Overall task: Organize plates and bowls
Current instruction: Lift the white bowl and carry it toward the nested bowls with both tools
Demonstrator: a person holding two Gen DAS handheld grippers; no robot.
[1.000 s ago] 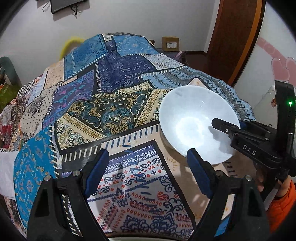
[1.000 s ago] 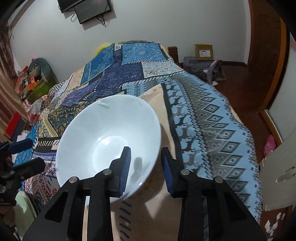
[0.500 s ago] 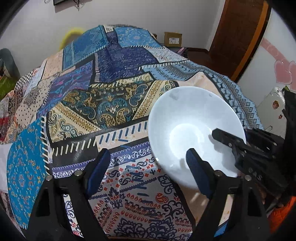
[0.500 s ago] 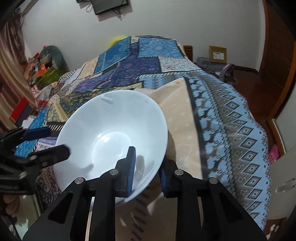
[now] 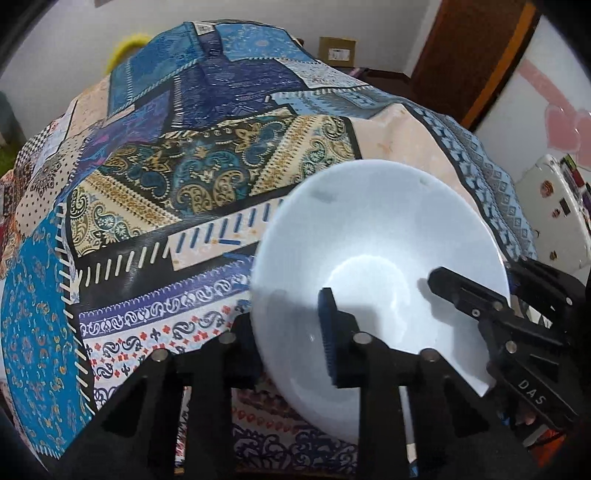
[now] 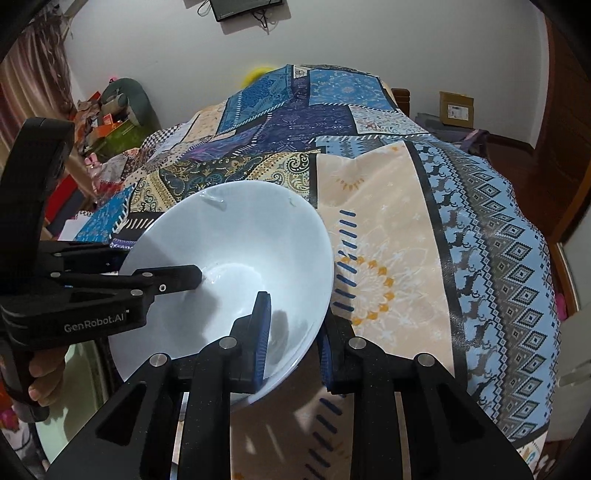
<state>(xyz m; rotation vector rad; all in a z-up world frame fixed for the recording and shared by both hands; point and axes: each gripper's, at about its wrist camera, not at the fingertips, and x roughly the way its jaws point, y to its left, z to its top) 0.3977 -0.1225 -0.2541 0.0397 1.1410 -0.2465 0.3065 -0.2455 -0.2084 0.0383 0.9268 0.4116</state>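
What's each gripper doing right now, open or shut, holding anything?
Left gripper: closing on the bowl rim.
Right gripper: shut on the bowl's opposite rim.

A: Where does the bowl sit?

B: Above the bedspread, near its close edge, tilted. Whether its underside touches the cloth I can't tell.

A: And the 2 grippers?

B: The right gripper straddles the bowl's near rim, 1 finger inside, 1 outside, pressed on the wall. The left gripper comes in from the bowl's left side, its jaws closing over that rim, again 1 finger in and 1 out.

A: Behind the bed?

B: A cardboard box on the floor to the right of the far end, a screen high on the back wall, and clutter along the left.
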